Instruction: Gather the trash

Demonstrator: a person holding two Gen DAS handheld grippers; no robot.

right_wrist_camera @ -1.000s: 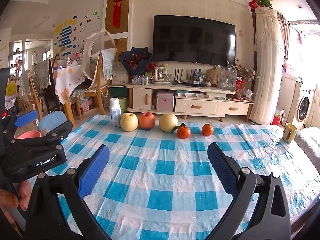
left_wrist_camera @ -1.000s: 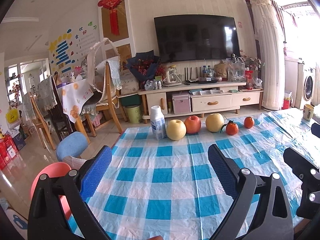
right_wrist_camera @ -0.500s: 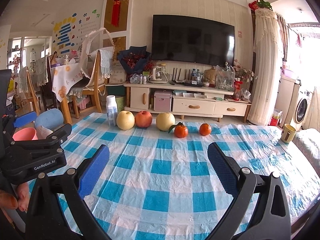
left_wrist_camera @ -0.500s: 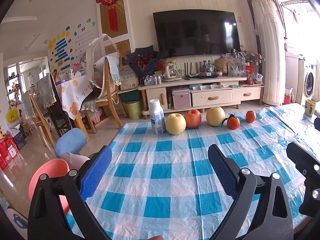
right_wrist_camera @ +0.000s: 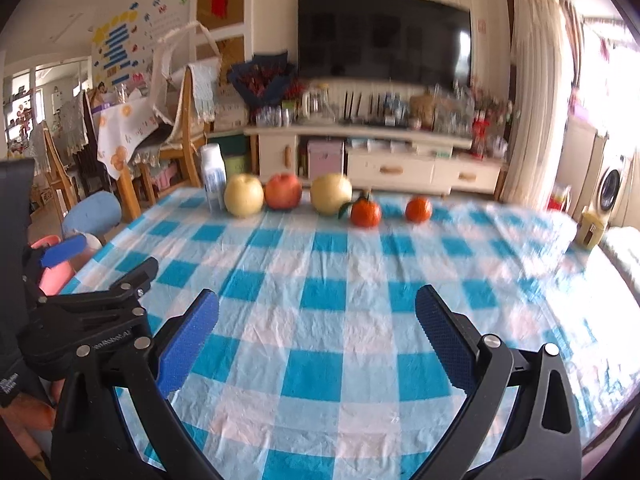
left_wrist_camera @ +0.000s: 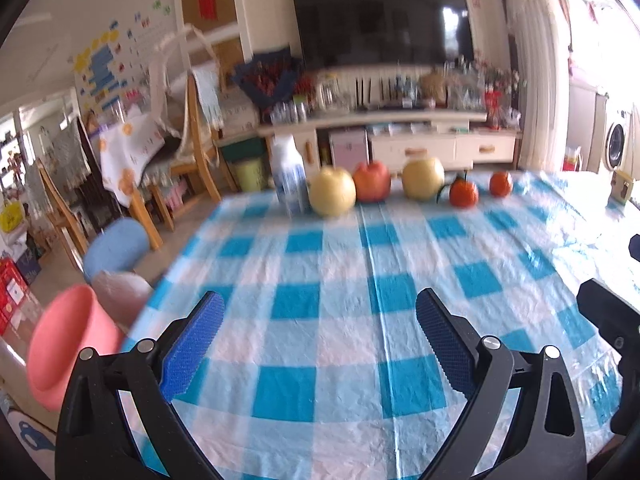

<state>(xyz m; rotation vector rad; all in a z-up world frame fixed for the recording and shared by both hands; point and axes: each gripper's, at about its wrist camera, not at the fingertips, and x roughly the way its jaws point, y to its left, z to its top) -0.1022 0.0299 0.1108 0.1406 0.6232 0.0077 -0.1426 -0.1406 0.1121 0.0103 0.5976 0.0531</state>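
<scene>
A white bottle with a blue label (left_wrist_camera: 290, 178) (right_wrist_camera: 214, 182) stands at the far left edge of the table with the blue-and-white checked cloth (left_wrist_camera: 360, 300) (right_wrist_camera: 340, 300). Right of it runs a row of fruit: a yellow apple (left_wrist_camera: 333, 191) (right_wrist_camera: 243, 200), a red apple (left_wrist_camera: 372, 186) (right_wrist_camera: 283, 197), another yellow apple (left_wrist_camera: 423, 179) (right_wrist_camera: 331, 199) and two oranges (left_wrist_camera: 464, 193) (right_wrist_camera: 365, 213). My left gripper (left_wrist_camera: 320, 332) and my right gripper (right_wrist_camera: 318, 330) both hover open over the near part of the cloth, nothing between their blue pads. The left gripper (right_wrist_camera: 100, 280) also shows in the right wrist view.
A pink bin (left_wrist_camera: 66, 344) and a blue stool (left_wrist_camera: 116, 244) stand on the floor left of the table. A yellow mug (right_wrist_camera: 590, 226) sits at the table's far right. A TV cabinet (right_wrist_camera: 360, 152) and wooden chairs (left_wrist_camera: 192, 152) lie beyond the table.
Both grippers have moved forward and lower over the table, so the bottle and fruit look nearer. Both stay open. The views are blurred with motion now.
</scene>
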